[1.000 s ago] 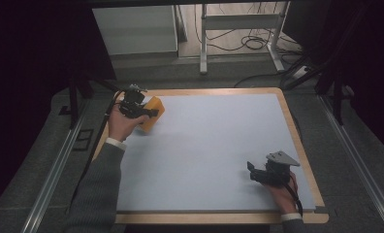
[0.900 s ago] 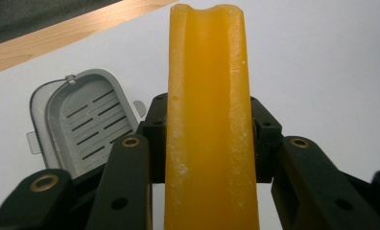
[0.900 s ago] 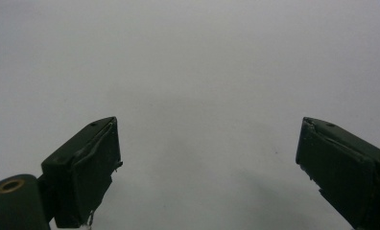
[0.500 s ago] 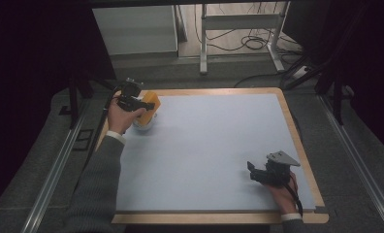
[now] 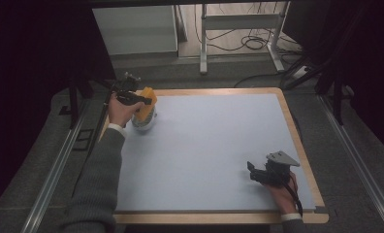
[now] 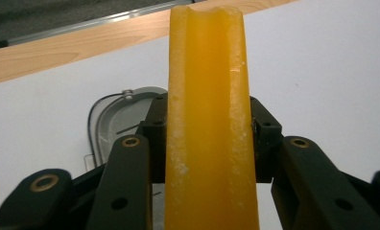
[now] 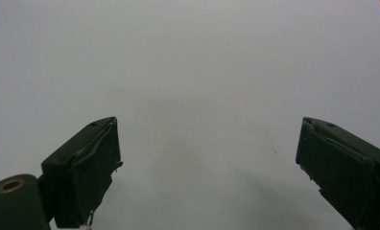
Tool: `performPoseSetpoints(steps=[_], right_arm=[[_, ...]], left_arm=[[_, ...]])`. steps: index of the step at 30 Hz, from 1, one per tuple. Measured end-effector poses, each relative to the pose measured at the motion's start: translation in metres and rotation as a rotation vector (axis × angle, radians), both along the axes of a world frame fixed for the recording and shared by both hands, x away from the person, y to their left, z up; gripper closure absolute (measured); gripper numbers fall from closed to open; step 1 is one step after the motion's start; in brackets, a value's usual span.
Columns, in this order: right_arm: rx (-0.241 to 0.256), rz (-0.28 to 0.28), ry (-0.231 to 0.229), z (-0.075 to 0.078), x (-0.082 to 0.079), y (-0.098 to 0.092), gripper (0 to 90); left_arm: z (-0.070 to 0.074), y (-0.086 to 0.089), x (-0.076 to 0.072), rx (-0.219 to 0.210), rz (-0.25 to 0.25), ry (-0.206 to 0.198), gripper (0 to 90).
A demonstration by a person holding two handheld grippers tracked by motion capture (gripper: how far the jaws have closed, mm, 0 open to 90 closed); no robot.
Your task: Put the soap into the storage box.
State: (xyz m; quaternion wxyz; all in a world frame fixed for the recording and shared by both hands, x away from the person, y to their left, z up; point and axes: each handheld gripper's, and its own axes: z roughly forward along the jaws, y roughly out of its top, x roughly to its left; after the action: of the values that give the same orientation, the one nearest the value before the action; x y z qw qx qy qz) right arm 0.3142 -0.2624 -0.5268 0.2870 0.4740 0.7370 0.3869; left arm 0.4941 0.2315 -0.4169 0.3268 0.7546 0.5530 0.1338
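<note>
An orange-yellow slab (image 5: 147, 102) is held edge-on at the table's far left corner, with my left gripper (image 5: 137, 100) shut on it. In the left gripper view the slab (image 6: 207, 96) rises between the two black jaws of that gripper (image 6: 208, 132), with a groove along its top edge. Just below it a grey metal dish (image 5: 144, 124) rests on the mat, and its rim (image 6: 112, 120) shows behind the left jaw. My right gripper (image 5: 252, 171) lies near the front right corner, open, with nothing between its jaws (image 7: 209, 167).
A pale blue mat (image 5: 214, 145) covers the wooden-edged table (image 5: 296, 131). Metal rails (image 5: 59, 160) run along both sides. Behind the table stand a white cabinet (image 5: 134, 29) and a metal frame with cables (image 5: 243, 34).
My left gripper has shifted slightly left and toward the far edge with the orange-yellow slab in it. The right gripper has not moved.
</note>
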Motion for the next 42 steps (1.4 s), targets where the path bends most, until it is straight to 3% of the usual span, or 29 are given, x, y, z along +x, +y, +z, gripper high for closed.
performPoseSetpoints(steps=[5,19,42], right_arm=[[0.002,-0.001,-0.002,0.000,0.000,0.000,8.3],[0.001,-0.002,-0.005,0.000,0.000,0.000,8.3],[0.004,-0.002,-0.004,0.000,0.000,0.000,8.3]], left_arm=[[-0.005,0.002,0.006,0.011,0.035,-0.020,61.2],[-0.029,0.012,0.022,0.003,0.087,0.044,61.2],[-0.044,0.019,0.020,-0.003,0.119,0.076,61.1]])
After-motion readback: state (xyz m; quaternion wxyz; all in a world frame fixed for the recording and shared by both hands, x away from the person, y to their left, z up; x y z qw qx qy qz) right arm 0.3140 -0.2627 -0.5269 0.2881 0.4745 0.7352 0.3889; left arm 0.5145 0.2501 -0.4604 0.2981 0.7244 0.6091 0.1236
